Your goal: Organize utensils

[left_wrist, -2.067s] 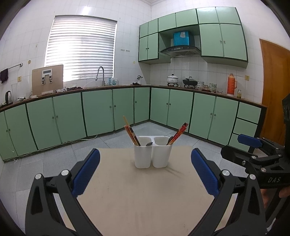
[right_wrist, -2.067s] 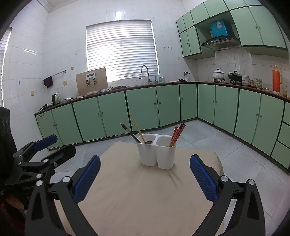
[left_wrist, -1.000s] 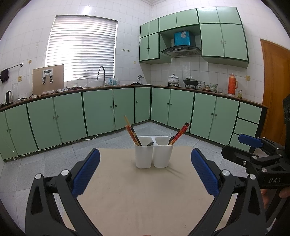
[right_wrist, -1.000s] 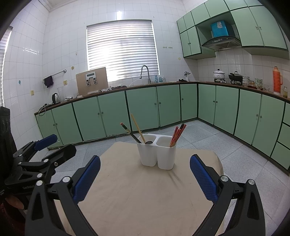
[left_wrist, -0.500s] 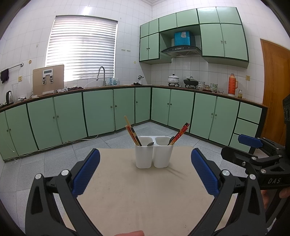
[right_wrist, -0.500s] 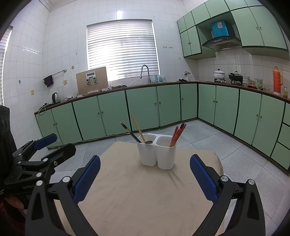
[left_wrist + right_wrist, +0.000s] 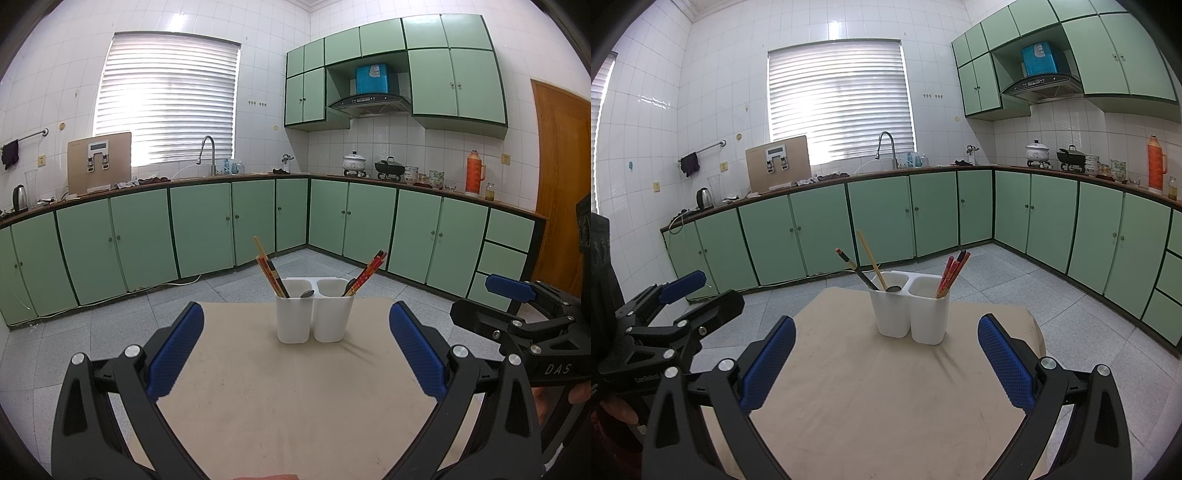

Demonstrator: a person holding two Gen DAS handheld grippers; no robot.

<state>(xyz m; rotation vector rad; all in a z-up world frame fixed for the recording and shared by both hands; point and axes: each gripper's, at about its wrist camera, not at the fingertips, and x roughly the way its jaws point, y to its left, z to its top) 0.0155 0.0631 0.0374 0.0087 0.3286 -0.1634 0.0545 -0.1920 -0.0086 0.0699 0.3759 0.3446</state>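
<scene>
A white two-cup utensil holder (image 7: 314, 312) (image 7: 911, 310) stands upright near the far end of a beige-covered table (image 7: 295, 398) (image 7: 871, 398). Its left cup holds chopsticks (image 7: 269, 267) (image 7: 871, 260) and a spoon (image 7: 307, 294) (image 7: 894, 288). Red chopsticks (image 7: 366, 272) (image 7: 952, 273) lean out of the right cup. My left gripper (image 7: 295, 354) is open and empty, well short of the holder. My right gripper (image 7: 886, 358) is open and empty too, also short of it. Each gripper shows at the edge of the other's view.
Green base cabinets (image 7: 207, 229) and a worktop run along the far walls, with a sink tap (image 7: 207, 151), pots (image 7: 354, 162) and an orange flask (image 7: 474, 171). Grey tiled floor (image 7: 92, 325) surrounds the table. A wooden door (image 7: 557, 166) is at the right.
Almost nothing has moved; both grippers stay open and hover in place. A fingertip shows at the bottom edge of the left wrist view.
</scene>
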